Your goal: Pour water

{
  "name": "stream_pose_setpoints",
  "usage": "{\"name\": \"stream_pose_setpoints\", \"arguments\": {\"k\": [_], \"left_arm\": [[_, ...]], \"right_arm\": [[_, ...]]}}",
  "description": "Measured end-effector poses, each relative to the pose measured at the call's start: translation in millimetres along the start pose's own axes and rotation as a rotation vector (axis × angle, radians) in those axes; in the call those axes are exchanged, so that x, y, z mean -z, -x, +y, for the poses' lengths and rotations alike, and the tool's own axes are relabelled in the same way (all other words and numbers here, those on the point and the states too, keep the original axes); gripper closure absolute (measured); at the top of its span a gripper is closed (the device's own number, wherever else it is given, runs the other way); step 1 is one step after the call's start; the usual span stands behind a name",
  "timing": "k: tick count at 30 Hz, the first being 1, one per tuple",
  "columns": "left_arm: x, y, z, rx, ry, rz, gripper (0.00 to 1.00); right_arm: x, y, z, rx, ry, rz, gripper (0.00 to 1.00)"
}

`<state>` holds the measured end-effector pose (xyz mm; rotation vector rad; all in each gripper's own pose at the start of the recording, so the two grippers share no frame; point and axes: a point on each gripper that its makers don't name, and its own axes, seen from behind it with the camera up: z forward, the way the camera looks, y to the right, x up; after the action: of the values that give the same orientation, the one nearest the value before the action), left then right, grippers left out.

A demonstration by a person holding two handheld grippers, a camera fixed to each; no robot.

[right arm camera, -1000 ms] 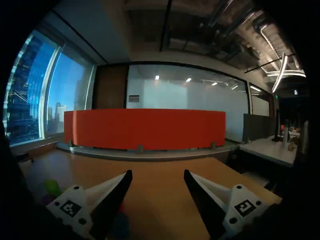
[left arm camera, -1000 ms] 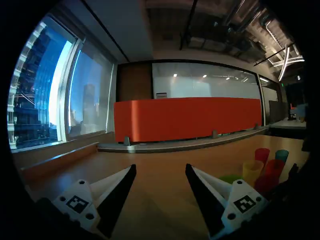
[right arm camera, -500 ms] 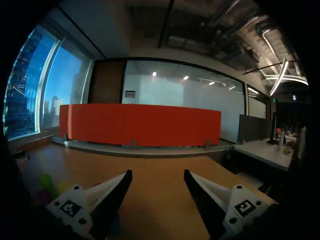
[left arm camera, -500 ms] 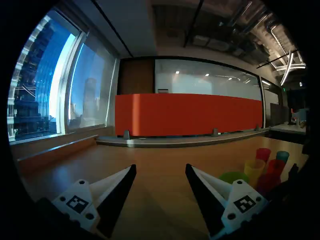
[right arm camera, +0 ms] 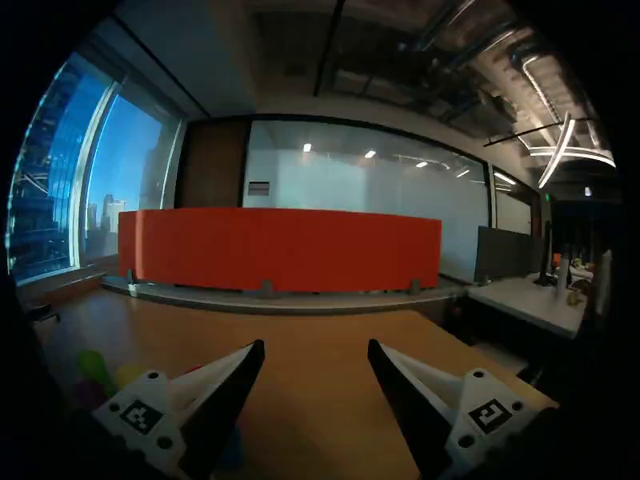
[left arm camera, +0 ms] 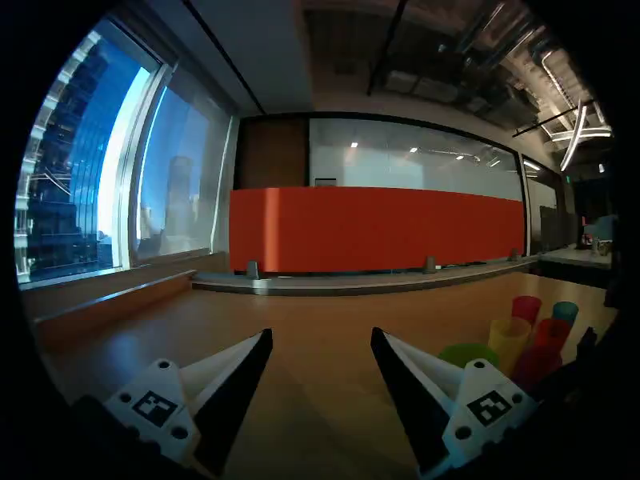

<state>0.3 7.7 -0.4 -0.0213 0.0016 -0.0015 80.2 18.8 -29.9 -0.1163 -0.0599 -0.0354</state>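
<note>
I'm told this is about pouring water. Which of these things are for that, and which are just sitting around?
For the job: the coloured cups on the wooden table, plus the left gripper and the right gripper, both open and empty.
Just there: the orange partition, the windows, the side desk.

No readable text — wall sign [right arm camera: 258, 189] too small to read.
</note>
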Motion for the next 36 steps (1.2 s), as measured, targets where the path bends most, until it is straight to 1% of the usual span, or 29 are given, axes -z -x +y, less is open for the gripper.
{"name": "stream_pose_setpoints", "arguments": {"k": [13, 18, 27, 30, 36], "left_arm": [[0.4, 1, -0.1, 0.000, 0.002, -0.001, 0.09], [0.5, 0, 0.1, 0.000, 0.002, -0.001, 0.09], [0.9, 0, -0.1, 0.000, 0.001, -0.001, 0.09], [1.1, 0, 0.0, 0.000, 0.001, -0.001, 0.09], [0.9, 0, 0.2, 0.000, 0.001, -0.001, 0.09]], "right_arm": [[1.6, 1, 2, -0.010, -0.002, 0.003, 0.00], [2.7, 0, 0, 0.005, -0.008, 0.016, 0.00], [3.2, -4, -3, 0.058, -0.022, 0.060, 0.00], [0.7, -3, -1, 0.061, -0.020, 0.072, 0.00], [-7.5, 9, -3, 0.060, -0.022, 0.095, 0.00]]}}
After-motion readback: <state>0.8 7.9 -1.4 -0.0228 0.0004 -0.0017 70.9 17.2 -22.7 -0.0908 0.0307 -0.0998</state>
